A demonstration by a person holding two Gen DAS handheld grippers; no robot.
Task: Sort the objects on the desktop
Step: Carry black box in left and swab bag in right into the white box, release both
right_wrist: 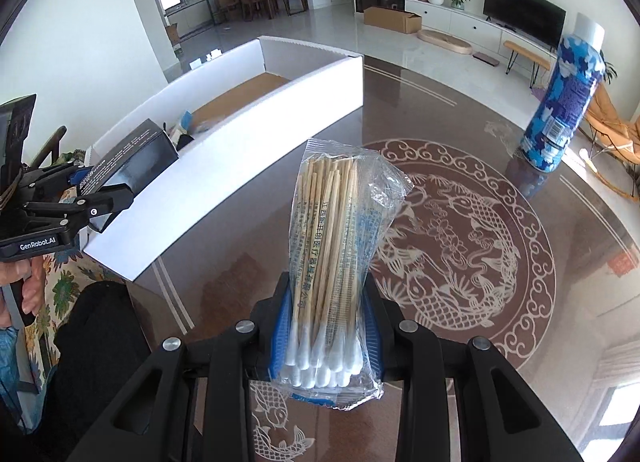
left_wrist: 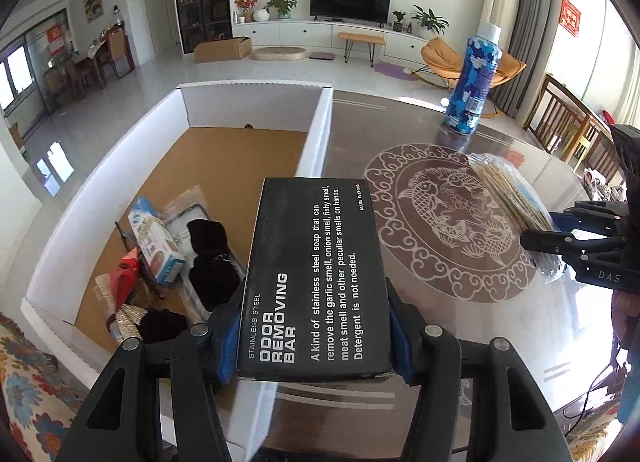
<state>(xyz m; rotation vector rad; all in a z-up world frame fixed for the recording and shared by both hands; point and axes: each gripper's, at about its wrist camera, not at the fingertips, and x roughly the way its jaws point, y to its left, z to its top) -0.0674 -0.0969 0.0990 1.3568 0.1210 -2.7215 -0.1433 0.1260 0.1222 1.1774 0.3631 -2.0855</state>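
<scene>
My left gripper (left_wrist: 316,326) is shut on a black box (left_wrist: 316,262) printed "odor removing bar", held above the table beside the white cardboard box (left_wrist: 320,129). It also shows at the left of the right wrist view, where the left gripper (right_wrist: 104,197) clamps the black box (right_wrist: 132,161) near the white box's wall (right_wrist: 240,165). My right gripper (right_wrist: 328,326) is shut on a clear bag of cotton swabs (right_wrist: 336,246), lifted off the table. From the left wrist view the right gripper (left_wrist: 556,229) and the swab bag (left_wrist: 508,189) hang at the right.
Inside the white box lie a small blue-and-white carton (left_wrist: 156,246), black cloth items (left_wrist: 212,258), a red item (left_wrist: 126,274) and other bits. A blue patterned bottle (left_wrist: 474,81) stands on the glossy brown table (left_wrist: 440,322) with its fish medallion (right_wrist: 460,246). A hand (right_wrist: 28,286) grips the left handle.
</scene>
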